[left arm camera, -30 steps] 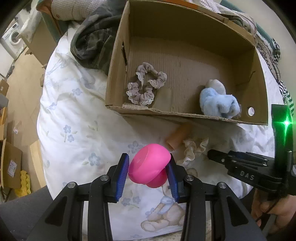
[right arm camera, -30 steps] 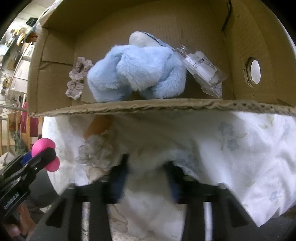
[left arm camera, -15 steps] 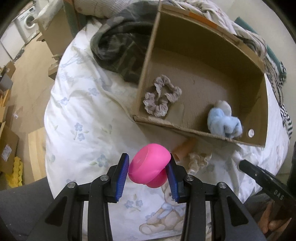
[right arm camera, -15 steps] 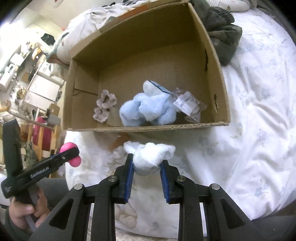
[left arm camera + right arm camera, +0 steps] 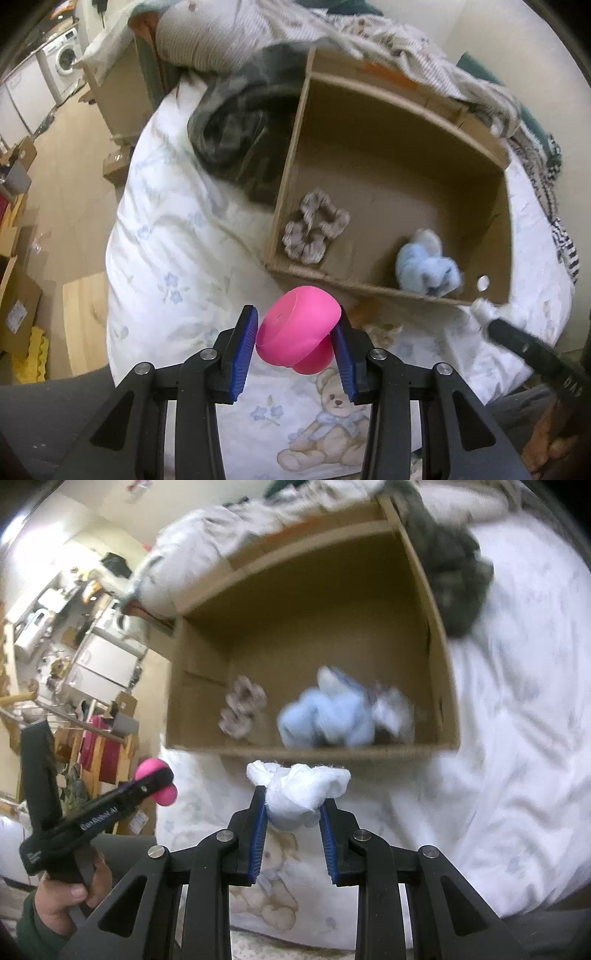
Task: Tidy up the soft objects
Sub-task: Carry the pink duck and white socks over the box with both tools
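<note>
From my remote station I record the following. My left gripper (image 5: 297,338) is clamped on a pink squishy toy (image 5: 298,334), its blue pads pressed against both sides of it, held above the white floral bedsheet (image 5: 177,236) short of the near wall of the cardboard box (image 5: 402,147). My right gripper (image 5: 291,825) is closed tight around a white cloth bundle (image 5: 301,788), likewise held in the air just in front of the box's near wall. Inside the box, a beige scrunchie (image 5: 314,232) lies in the near left corner, and a light blue plush item (image 5: 428,267) sits toward the near right, by the wall with the round hole; the right wrist view shows a clear plastic tag or wrapper beside the plush, though blur prevents a firm reading. On the sheet between the left gripper and the box I note a tan cylindrical item (image 5: 364,308) and a cream scrunchie (image 5: 384,332), both partly hidden. A dark garment (image 5: 240,136) lies against the box's left wall.
</note>
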`<state>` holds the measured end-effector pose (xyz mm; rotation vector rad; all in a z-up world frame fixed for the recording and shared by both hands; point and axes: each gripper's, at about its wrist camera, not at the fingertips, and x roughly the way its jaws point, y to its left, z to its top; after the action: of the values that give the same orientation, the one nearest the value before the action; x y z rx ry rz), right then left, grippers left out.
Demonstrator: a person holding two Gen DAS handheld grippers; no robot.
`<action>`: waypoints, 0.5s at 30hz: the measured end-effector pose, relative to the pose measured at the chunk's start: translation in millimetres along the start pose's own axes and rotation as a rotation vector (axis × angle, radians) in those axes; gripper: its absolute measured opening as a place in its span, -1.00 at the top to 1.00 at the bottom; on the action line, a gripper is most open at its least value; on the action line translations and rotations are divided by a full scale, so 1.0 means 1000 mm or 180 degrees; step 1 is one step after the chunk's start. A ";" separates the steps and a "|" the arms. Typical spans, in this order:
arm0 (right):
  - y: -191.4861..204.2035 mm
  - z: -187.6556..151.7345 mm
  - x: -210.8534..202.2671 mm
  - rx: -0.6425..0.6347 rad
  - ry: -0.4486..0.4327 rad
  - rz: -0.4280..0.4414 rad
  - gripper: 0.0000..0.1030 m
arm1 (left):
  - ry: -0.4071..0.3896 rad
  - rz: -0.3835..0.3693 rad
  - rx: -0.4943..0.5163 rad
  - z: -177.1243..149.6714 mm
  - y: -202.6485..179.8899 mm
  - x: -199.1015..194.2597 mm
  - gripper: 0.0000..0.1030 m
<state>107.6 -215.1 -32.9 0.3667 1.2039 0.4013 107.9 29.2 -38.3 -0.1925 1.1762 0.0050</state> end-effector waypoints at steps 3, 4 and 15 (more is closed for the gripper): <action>0.003 0.013 -0.019 -0.0050 -0.0146 0.0078 0.44 | -0.0070 -0.0029 0.0066 0.011 -0.005 -0.012 0.29; 0.004 0.018 -0.026 -0.0079 -0.0204 0.0093 0.44 | -0.0106 -0.0033 0.0076 0.016 -0.007 -0.016 0.29; -0.002 0.058 -0.044 -0.0200 -0.0558 -0.0021 0.44 | -0.0277 0.0022 0.0243 0.069 -0.026 -0.025 0.29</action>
<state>149.7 -241.9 20.1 0.3366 1.0190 0.3922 164.3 16.4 14.3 -0.1197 1.0884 -0.0252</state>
